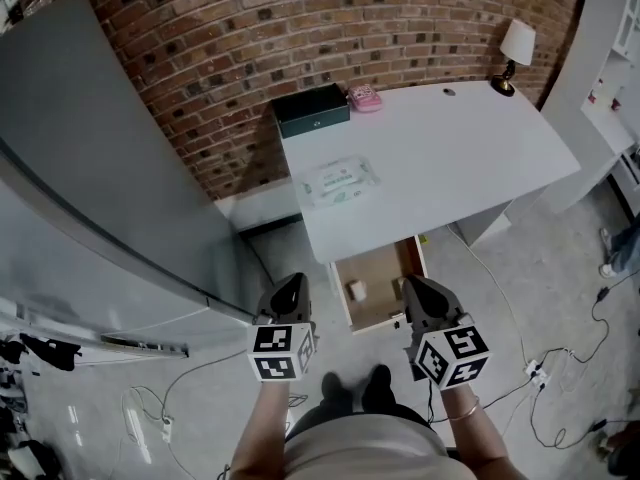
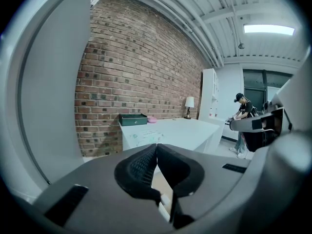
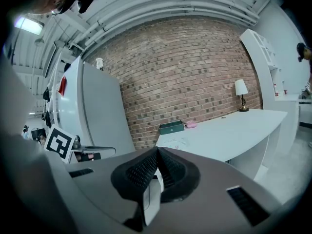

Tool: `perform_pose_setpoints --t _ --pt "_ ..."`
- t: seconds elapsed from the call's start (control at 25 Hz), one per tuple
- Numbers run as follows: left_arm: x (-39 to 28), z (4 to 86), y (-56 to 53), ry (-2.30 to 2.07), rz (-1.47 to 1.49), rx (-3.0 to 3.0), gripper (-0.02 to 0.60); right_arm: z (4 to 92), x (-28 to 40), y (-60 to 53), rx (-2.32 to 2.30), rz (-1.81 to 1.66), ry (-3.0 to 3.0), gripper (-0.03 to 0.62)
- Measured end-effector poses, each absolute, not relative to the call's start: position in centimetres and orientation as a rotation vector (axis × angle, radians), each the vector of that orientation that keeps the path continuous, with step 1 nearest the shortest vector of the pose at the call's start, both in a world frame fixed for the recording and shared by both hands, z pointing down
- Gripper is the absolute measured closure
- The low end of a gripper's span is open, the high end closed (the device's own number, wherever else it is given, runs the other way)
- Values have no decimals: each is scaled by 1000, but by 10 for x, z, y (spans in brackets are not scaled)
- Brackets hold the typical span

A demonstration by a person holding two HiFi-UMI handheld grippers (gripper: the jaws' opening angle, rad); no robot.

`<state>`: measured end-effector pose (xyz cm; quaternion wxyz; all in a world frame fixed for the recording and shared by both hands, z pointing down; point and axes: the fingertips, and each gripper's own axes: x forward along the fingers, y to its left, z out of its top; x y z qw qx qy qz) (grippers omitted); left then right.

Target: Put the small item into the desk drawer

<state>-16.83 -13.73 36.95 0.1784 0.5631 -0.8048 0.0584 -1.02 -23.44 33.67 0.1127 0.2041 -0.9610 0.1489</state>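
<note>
The white desk (image 1: 450, 158) has one wooden drawer (image 1: 388, 272) pulled open under its front edge. A small pale block (image 1: 355, 290) lies in the drawer's left part. My left gripper (image 1: 293, 284) is shut and empty, hovering left of the drawer over the floor. My right gripper (image 1: 411, 287) is also shut and empty, its tip at the drawer's right front corner. In the left gripper view the pads meet (image 2: 157, 148), with the drawer's wood showing below them. The right gripper view shows the shut gripper (image 3: 157, 153) pointing at the desk.
On the desk lie a dark green box (image 1: 311, 109), a pink item (image 1: 364, 97), a pack of wipes (image 1: 338, 181) and a lamp (image 1: 515, 53). A tall grey cabinet (image 1: 90, 168) stands at the left. Cables (image 1: 540, 373) trail across the floor. A person (image 2: 242, 116) stands far off.
</note>
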Motion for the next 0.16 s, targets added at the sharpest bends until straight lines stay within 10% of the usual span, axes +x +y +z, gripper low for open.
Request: perform_pose_setpoints --t 0.16 --pt "-180 370 -128 -2272 158 1605 560 346 -20 -227 609 435 -2800 588"
